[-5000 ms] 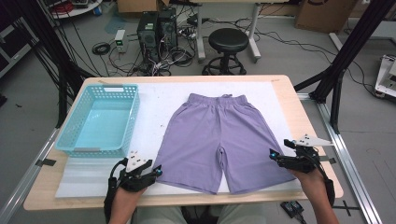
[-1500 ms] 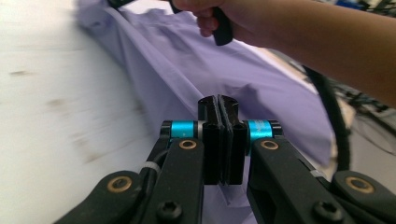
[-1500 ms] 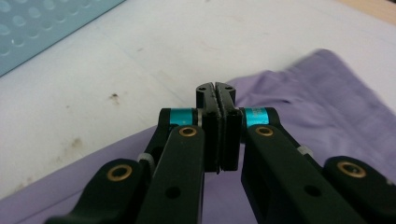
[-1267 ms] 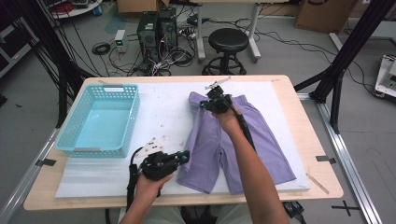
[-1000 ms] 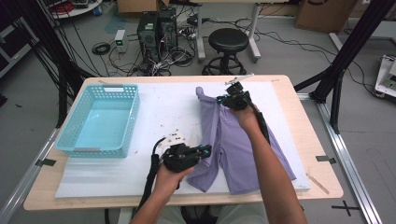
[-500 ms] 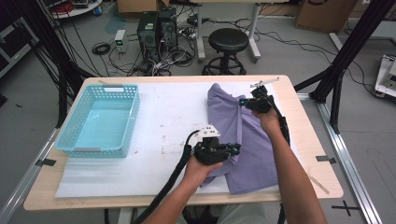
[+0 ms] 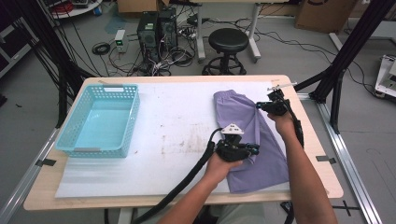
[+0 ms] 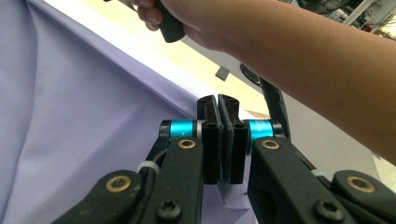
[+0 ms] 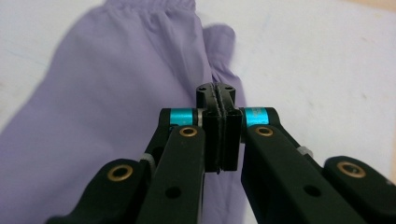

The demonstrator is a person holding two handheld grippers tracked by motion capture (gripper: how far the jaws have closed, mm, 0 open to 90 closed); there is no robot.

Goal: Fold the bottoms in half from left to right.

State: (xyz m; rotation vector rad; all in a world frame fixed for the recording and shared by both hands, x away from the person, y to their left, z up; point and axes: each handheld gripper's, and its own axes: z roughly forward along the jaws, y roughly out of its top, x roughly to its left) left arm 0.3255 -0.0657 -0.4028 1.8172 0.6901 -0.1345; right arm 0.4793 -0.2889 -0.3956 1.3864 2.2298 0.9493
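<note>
Purple shorts [image 7: 268, 163] lie folded lengthwise on the right part of the white mat [image 7: 177, 126]. My left gripper [image 7: 252, 150] is shut on the leg hem of the folded-over layer, just above the lower layer. My right gripper [image 7: 258, 106] is shut on the waistband end, near the far right of the mat. In the left gripper view the jaws [image 8: 218, 105] are pressed together, with purple cloth [image 8: 70, 116] to their left and under them, and the other forearm [image 8: 299, 51] crosses above. In the right gripper view the shut jaws [image 9: 216, 91] pinch the shorts [image 9: 116, 88] at a cloth edge.
A teal plastic basket [image 7: 74, 148] stands on the mat's left end. The wooden table edge [image 7: 322, 140] runs just right of the shorts, with a black frame post [image 7: 348, 51] beyond it. A stool [image 7: 228, 42] and cables sit on the floor behind the table.
Both grippers have travelled rightward with the shorts' left half. That half now lies over the right half, and the shorts look much narrower than five seconds ago.
</note>
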